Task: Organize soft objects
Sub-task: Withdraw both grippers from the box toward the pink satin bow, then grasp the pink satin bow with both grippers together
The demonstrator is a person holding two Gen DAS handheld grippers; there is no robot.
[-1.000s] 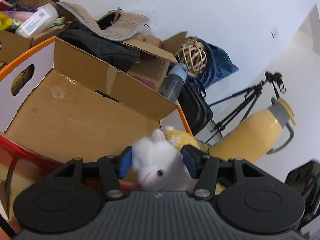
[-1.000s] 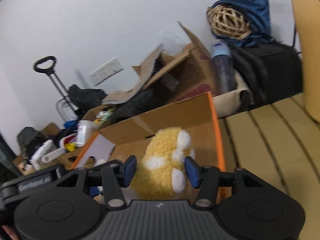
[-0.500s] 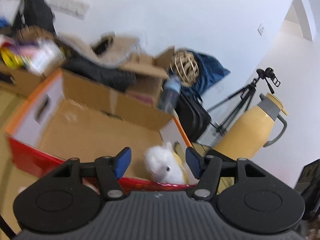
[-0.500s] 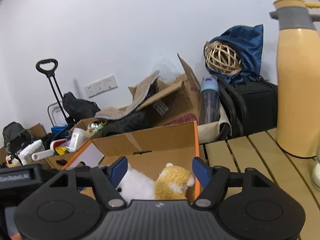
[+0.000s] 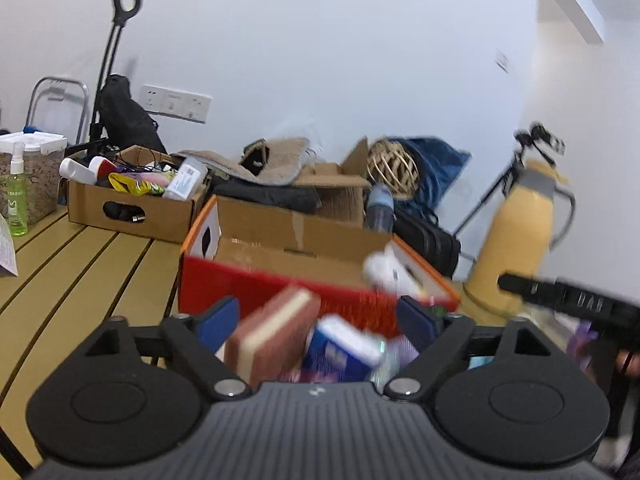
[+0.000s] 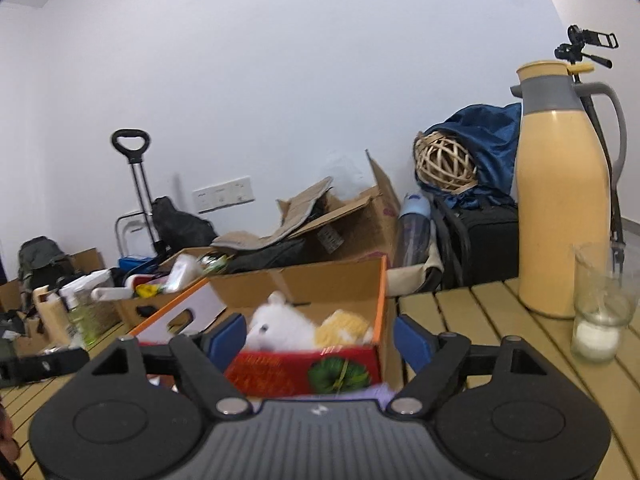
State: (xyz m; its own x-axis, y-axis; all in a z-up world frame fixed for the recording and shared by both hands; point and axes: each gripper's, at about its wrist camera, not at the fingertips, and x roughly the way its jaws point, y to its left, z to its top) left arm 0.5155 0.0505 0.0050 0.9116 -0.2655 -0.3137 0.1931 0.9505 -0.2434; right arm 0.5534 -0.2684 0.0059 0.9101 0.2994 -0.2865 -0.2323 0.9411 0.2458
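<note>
Plush toys sit side by side inside the red cardboard box (image 6: pixel 304 372) on the slatted table (image 6: pixel 480 320): the white bunny (image 6: pixel 280 330) touching the yellow toy (image 6: pixel 346 326) at the box's right end. Left gripper (image 5: pixel 318 318) hangs with its jaws spread wide, empty, over a blurred brown book (image 5: pixel 272 336) and blue carton (image 5: pixel 340 350). Right gripper (image 6: pixel 318 338) likewise gapes apart, gripping nothing, facing the box with the yellow flask (image 6: pixel 560 200) off to its right.

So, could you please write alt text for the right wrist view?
The open right gripper faces a red-fronted cardboard box holding a white plush toy beside a yellow plush toy. To the right on the slatted table stand a yellow thermos and a glass.
</note>
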